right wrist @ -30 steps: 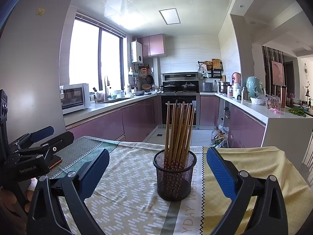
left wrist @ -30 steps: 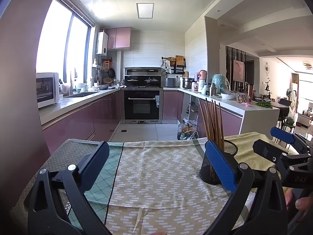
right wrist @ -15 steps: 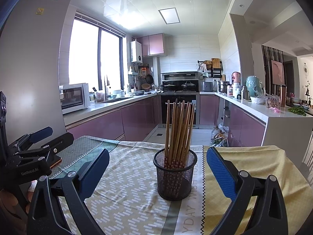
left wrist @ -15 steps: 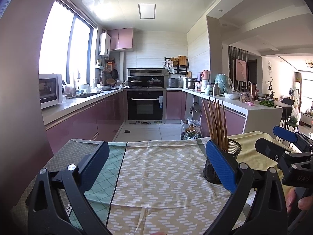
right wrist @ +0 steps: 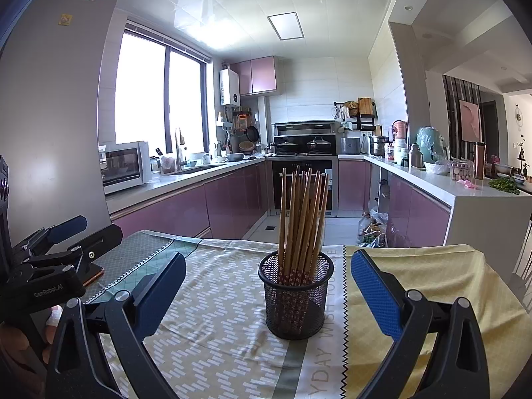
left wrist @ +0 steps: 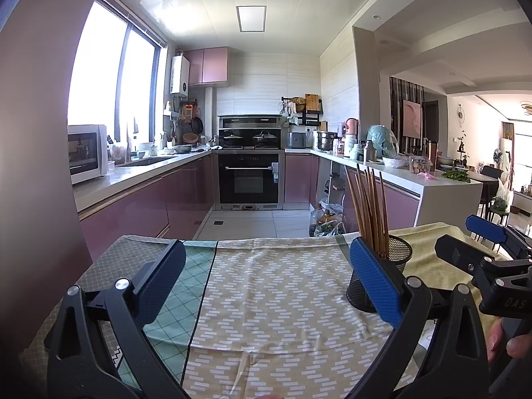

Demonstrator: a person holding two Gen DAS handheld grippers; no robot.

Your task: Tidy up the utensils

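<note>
A black mesh holder (right wrist: 296, 294) stands upright on the patterned tablecloth (right wrist: 216, 312), filled with several brown chopsticks (right wrist: 301, 212) that fan out at the top. My right gripper (right wrist: 267, 294) is open, its blue pads on either side of the holder and nearer the camera, nothing between them. In the left wrist view the holder (left wrist: 395, 256) sits at the right, partly hidden behind the right blue pad. My left gripper (left wrist: 266, 282) is open over bare cloth. Each gripper shows at the edge of the other's view.
The cloth-covered table (left wrist: 266, 299) ends at its far edge, with the kitchen floor (left wrist: 256, 219) beyond. Purple cabinets, an oven (left wrist: 249, 179) and counters line the back. A grey wall panel (right wrist: 50, 133) stands at the left. A fingertip (left wrist: 518, 345) shows at the right.
The left view has shifted slightly, so the holder and kitchen sit a little further right in it. The right view is almost unchanged. Both grippers stay open.
</note>
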